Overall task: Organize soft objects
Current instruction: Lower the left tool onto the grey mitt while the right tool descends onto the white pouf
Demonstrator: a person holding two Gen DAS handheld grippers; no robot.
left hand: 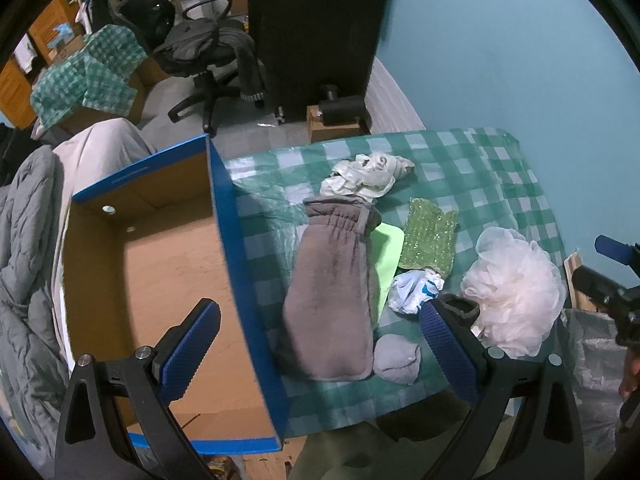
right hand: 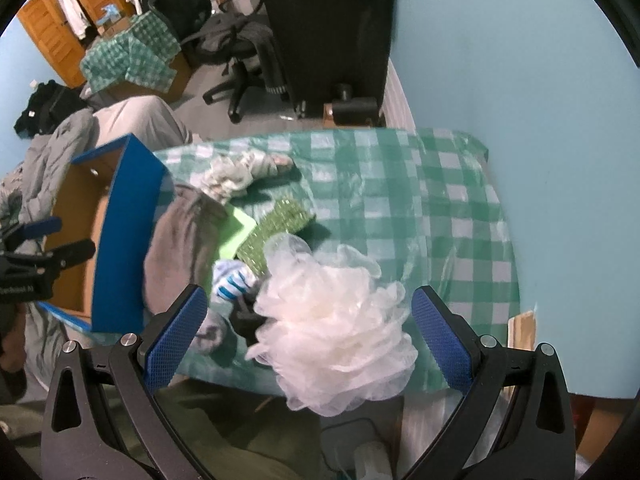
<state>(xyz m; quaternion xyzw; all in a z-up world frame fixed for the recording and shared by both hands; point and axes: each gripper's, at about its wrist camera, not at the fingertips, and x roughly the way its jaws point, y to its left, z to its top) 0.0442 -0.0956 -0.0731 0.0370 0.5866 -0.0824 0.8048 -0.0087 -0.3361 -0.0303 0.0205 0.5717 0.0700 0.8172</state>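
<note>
Soft things lie on the green checked table: a grey-brown mitt, a cream cloth bundle, a sparkly green sponge cloth, a white-blue rolled sock, a small grey pouch and a pale pink bath pouf. My left gripper is open above the mitt and box wall. My right gripper is open, its fingers either side of the pouf. The open blue cardboard box stands left of the table, and no soft things show inside it.
A light green flat sheet lies under the mitt. A dark sock lies by the pouf. An office chair, a black cabinet and a grey quilt surround the table. A blue wall stands behind.
</note>
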